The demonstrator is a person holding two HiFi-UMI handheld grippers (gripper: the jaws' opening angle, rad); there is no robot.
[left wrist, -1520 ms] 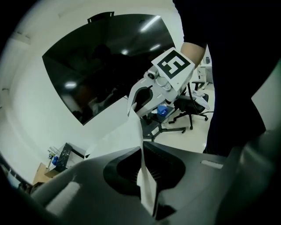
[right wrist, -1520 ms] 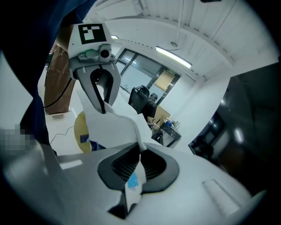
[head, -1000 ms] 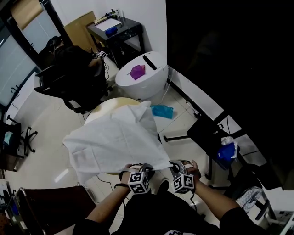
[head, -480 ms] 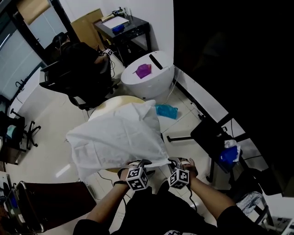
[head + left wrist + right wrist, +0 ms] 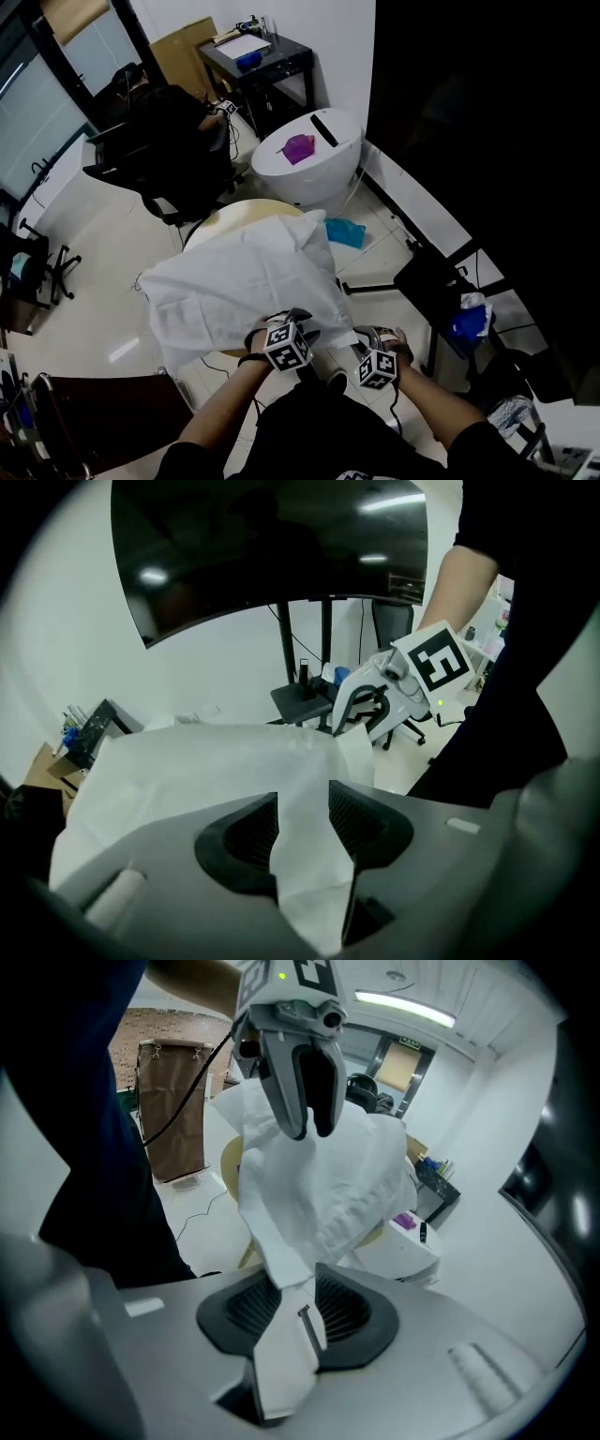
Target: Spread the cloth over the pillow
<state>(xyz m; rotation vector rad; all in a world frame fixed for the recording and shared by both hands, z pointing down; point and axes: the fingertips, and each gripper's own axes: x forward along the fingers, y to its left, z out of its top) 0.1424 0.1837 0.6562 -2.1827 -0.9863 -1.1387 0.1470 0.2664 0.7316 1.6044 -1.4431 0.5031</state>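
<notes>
White cloth [image 5: 239, 281] lies draped over the round table [image 5: 234, 208]. The left tongs [image 5: 303, 803] and right tongs [image 5: 298, 1288] have just been opening and stand half apart, seemingly to let its near edge, loose between them, settle. The pillow underneath cannot be made out.

wear: black top [image 5: 309, 436] | tongs [image 5: 304, 797]: grey, ribbed black pads [image 5: 364, 822] (marker cubes [image 5: 286, 345] black-white)

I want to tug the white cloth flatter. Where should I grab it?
Take the cloth by its near hem, coming in from the person's side: that edge hangs free past the round table, while the rest lies draped on top.
</notes>
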